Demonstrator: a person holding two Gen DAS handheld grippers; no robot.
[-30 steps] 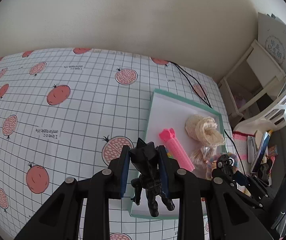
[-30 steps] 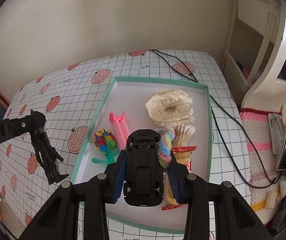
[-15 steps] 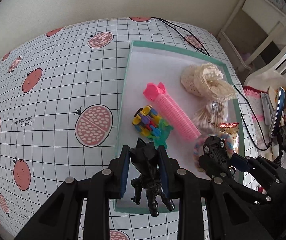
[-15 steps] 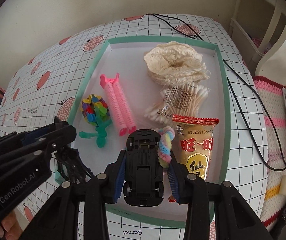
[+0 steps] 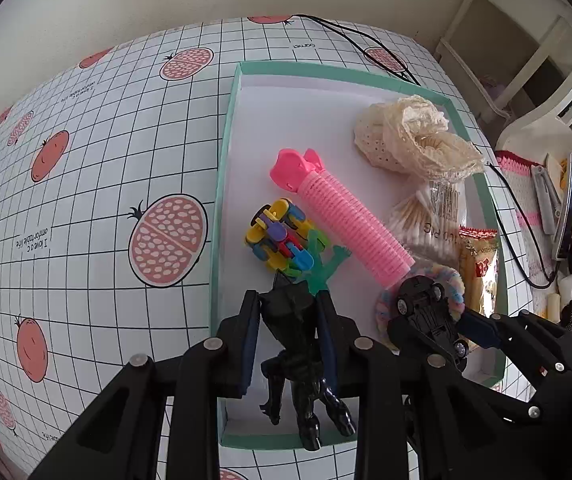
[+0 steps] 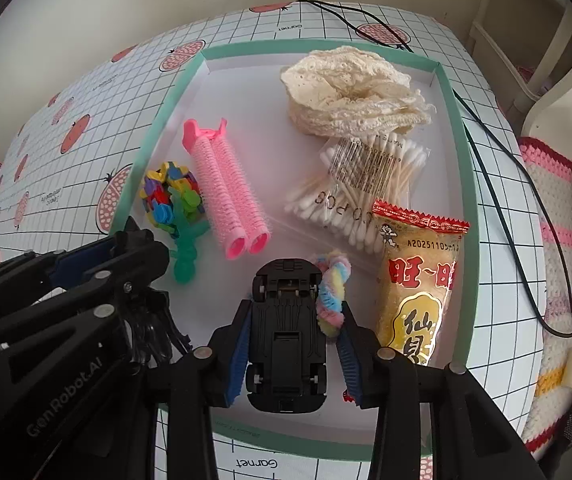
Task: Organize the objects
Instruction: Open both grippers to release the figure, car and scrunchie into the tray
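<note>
1. Left wrist view: the left gripper (image 5: 287, 334) clamps a black figure (image 5: 297, 360) over the tray's (image 5: 222, 184) near-left corner; bare tray floor lies along its left rim.
2. Right wrist view: the right gripper (image 6: 291, 344) grips a black toy car (image 6: 286, 336) above the near tray floor, between the pink curler (image 6: 226, 196) and the snack packet (image 6: 417, 284).

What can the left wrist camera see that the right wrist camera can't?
Only the left wrist view shows the black figure plainly, pinched in the left claw, and the toy car's wheels. Only the right wrist view shows the car's flat underside inside the right claw, and the whole snack packet. Both show the teal tray, pink roller and cotton swabs.
</note>
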